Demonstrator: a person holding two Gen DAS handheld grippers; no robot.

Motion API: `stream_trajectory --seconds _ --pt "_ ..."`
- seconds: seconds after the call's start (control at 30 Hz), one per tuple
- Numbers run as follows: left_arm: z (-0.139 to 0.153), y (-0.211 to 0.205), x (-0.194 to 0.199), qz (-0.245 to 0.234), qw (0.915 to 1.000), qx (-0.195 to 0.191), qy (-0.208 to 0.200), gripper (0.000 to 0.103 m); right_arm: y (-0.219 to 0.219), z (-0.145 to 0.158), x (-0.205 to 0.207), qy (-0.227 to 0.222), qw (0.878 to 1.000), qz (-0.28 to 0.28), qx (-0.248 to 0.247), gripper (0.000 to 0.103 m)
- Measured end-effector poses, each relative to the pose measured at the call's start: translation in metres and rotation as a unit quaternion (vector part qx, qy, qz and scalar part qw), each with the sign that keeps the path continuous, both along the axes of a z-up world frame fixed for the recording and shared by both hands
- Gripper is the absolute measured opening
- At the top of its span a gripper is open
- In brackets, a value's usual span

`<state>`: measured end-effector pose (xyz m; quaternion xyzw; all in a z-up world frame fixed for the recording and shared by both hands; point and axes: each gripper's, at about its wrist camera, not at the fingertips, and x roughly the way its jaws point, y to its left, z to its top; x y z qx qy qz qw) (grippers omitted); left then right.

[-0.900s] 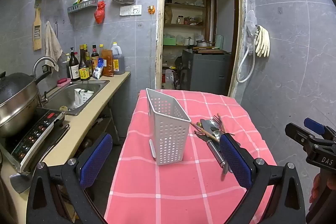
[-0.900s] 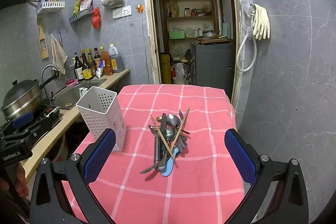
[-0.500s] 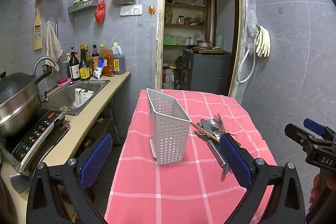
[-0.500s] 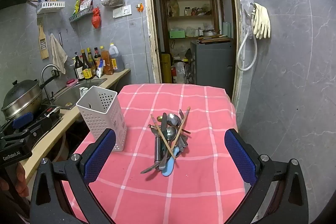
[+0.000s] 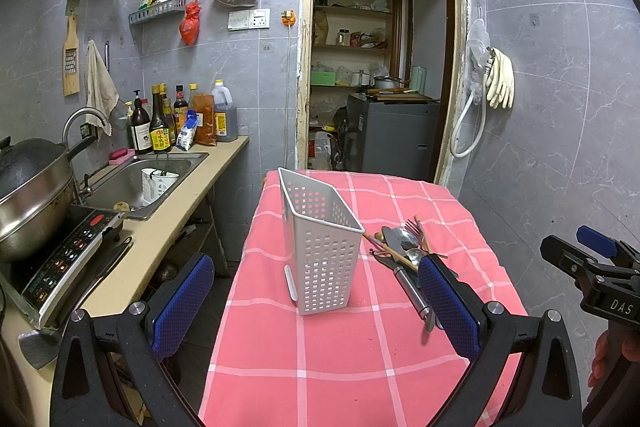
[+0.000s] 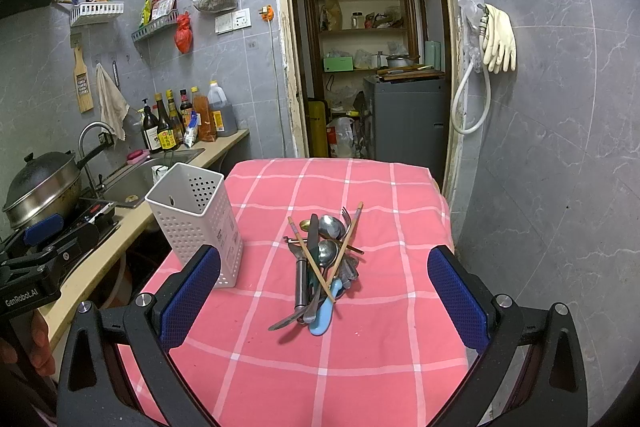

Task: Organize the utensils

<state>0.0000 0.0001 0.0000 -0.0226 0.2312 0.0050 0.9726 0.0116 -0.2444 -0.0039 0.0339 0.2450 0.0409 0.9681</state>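
A pile of utensils (image 6: 326, 261) lies mid-table on a pink checked cloth (image 6: 372, 347): spoons, a fork, wooden chopsticks, a knife, a blue-handled piece. In the left wrist view the same utensils (image 5: 404, 253) lie right of a white perforated holder (image 5: 320, 247), which stands upright and empty on the cloth's left side. The holder (image 6: 196, 223) sits left of the pile in the right wrist view. My left gripper (image 5: 316, 301) hangs open short of the holder. My right gripper (image 6: 324, 295) is open near the pile's close end, nothing between its fingers.
A counter (image 5: 160, 235) runs along the left with a sink (image 5: 140, 179), bottles (image 5: 176, 123), a lidded pot (image 5: 32, 195) on an induction cooker (image 5: 68, 259). A doorway (image 6: 368, 67) to a storeroom opens beyond the table. Grey tiled wall (image 6: 560, 147) flanks the right.
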Motion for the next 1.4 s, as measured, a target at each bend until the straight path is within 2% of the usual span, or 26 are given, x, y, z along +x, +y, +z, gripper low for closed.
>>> stream_trajectory --seconds 1.4 --pt "0.0 0.0 0.0 0.0 1.0 0.0 0.0 0.103 0.002 -0.004 0.0013 0.002 1.0 0.0 0.001 0.102"
